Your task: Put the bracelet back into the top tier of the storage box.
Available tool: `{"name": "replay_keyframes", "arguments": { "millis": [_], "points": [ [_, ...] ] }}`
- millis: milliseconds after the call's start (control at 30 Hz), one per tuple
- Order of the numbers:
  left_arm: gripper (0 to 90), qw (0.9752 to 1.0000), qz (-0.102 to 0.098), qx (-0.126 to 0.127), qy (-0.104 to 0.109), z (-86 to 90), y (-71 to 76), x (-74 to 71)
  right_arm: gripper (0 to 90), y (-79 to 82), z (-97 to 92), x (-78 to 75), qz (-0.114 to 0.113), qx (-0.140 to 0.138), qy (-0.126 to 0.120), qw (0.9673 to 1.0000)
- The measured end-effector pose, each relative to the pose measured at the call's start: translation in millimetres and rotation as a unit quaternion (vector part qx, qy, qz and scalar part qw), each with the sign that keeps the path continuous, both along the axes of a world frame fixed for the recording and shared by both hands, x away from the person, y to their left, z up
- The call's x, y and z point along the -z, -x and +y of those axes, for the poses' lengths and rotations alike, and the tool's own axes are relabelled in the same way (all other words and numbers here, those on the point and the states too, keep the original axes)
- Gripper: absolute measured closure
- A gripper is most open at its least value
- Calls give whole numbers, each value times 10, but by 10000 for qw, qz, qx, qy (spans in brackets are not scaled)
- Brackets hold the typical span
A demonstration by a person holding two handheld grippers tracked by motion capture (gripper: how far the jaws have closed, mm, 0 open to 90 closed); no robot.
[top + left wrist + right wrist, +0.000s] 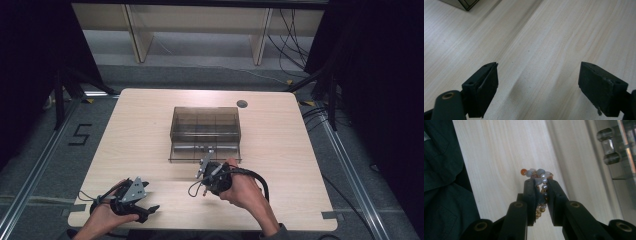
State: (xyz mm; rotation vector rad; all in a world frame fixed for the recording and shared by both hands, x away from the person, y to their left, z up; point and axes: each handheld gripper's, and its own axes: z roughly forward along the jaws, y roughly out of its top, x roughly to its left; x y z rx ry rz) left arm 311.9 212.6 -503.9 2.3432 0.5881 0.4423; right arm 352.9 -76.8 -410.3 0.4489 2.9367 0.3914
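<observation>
Your left gripper (pixel 134 200) rests low at the near left of the table (pixel 140 130). In the left gripper view its jaws stand spread wide with only bare wood between them, holding nothing. A dark corner of the box (pixel 468 3) peeks in at that view's top left, well away.

Move right and you come to your right gripper (pixel 541 185), held near the middle of the table's front half, just before the box (pixel 205 132). In the right gripper view its jaws are pressed nearly together on a bead string (pixel 541 178): pale, pearly and orange beads bunch above the jaw tips and more run down between the pads. In the high view a short loop hangs by the gripper, likely the same string, though it is too small to be sure.

The box is a smoky clear case with inner dividers, standing at the table's centre, and its hinge or latch knobs (pixel 609 145) show at the right of the right gripper view.

Expect the string to be light and limp; it will sag, swing and slip bead by bead if you ease the squeeze. The beads are hard and smooth, so they can roll out from between flat pads. Hold it as you have it, across a bunched section so several beads sit between the pads, not a single one. Keep the grip firm, move slowly, and lower the dangling end first wherever you set it down.
</observation>
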Motion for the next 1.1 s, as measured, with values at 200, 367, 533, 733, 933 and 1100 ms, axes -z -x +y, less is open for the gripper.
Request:
{"name": "replay_keyframes", "arguments": {
  "millis": [200,367,533,733,933,1100],
  "points": [
    [162,10000,-5,-5,-7,-1,0,2,788,-9,-84,-103,-93,24,-93,9999],
    [163,10000,9,5,-1,-1,-7,5,788,-5,-125,-189,-115,71,-146,9998],
    [162,10000,38,9,24,-4,-8,10,788,-3,-149,-250,-182,109,-155,9997],
    [162,10000,30,18,11,-4,-9,9,788,-12,-177,-329,-328,67,-176,9993],
    [162,10000,-3,-11,-6,-3,-6,3,788,-28,-230,-467,-492,45,-162,9986],
    [163,10000,-10,-6,-15,-4,-8,3,788,-36,-264,-568,-508,73,-211,9985]
  ]
}}
